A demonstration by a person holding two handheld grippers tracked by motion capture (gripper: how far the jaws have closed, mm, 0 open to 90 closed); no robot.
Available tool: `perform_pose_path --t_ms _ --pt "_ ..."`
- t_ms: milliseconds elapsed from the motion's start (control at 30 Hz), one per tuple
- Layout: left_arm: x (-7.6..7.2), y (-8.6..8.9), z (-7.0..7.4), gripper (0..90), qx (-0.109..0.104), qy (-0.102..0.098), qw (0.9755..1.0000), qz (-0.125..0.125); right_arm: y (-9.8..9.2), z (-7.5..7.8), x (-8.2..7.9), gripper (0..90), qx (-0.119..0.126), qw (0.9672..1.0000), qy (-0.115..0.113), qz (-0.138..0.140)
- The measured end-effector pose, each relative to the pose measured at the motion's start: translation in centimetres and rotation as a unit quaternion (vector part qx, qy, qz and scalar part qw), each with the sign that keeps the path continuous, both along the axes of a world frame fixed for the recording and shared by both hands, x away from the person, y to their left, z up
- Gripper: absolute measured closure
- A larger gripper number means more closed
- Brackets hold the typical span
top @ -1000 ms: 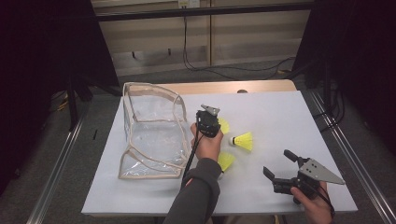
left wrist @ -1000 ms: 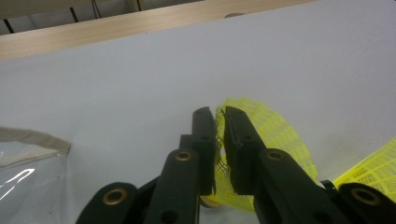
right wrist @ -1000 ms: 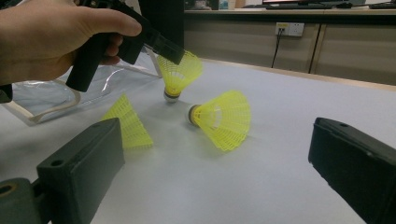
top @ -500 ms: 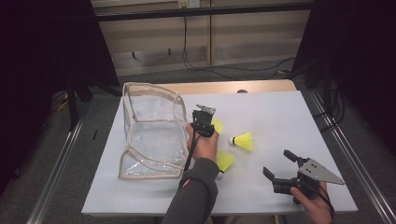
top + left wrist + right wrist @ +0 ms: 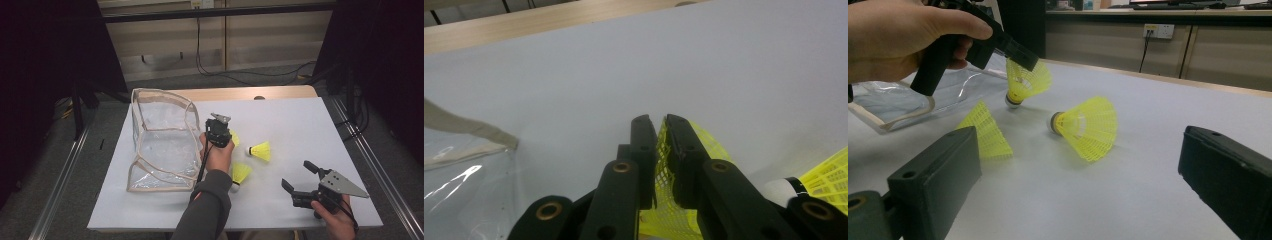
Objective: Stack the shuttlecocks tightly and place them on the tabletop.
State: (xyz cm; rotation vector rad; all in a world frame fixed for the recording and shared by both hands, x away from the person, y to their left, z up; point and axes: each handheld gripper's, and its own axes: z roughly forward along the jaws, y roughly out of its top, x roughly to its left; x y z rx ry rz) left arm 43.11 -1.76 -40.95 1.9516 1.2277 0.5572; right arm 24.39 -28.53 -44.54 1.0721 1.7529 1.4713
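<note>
One shuttlecock (image 5: 666, 165) (cork hidden) sits pinched in left tongs (image 5: 660, 131).

Three shuttlecocks (image 5: 261, 151) are showing bright yellow mesh skirts with white corks, the pouch (image 5: 162, 140) is looking clear with beige trim, and the worktop (image 5: 300, 120) is lying white under black jaws.

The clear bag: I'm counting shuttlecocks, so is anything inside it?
The clear bag looks empty; the table shows through its walls. Three yellow shuttlecocks sit outside: one in the left gripper, two lying on the table.
</note>
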Motion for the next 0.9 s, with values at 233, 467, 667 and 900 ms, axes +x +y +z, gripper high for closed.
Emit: perform_pose_path --t_ms 233,467,667,900 --pt "0.52 -0.29 -0.47 76.8 -0.018 0.000 0.9998 -0.011 -0.02 -0.01 0.02 2.6 0.001 1.0000 0.000 0.002" --pt "0.74 -0.73 -0.56 70.3 -0.024 -0.005 0.9995 -0.020 0.02 -0.01 0.04 2.6 -0.001 1.0000 0.001 0.002" --pt "0.82 -0.75 -0.82 70.5 -0.010 -0.003 0.9997 -0.021 -0.03 -0.02 0.02 2.6 0.001 1.0000 0.001 0.002" --pt "0.76 -0.63 -0.76 69.5 -0.008 -0.003 0.9999 -0.014 0.00 0.00 0.02 2.6 0.000 1.0000 0.000 0.003"
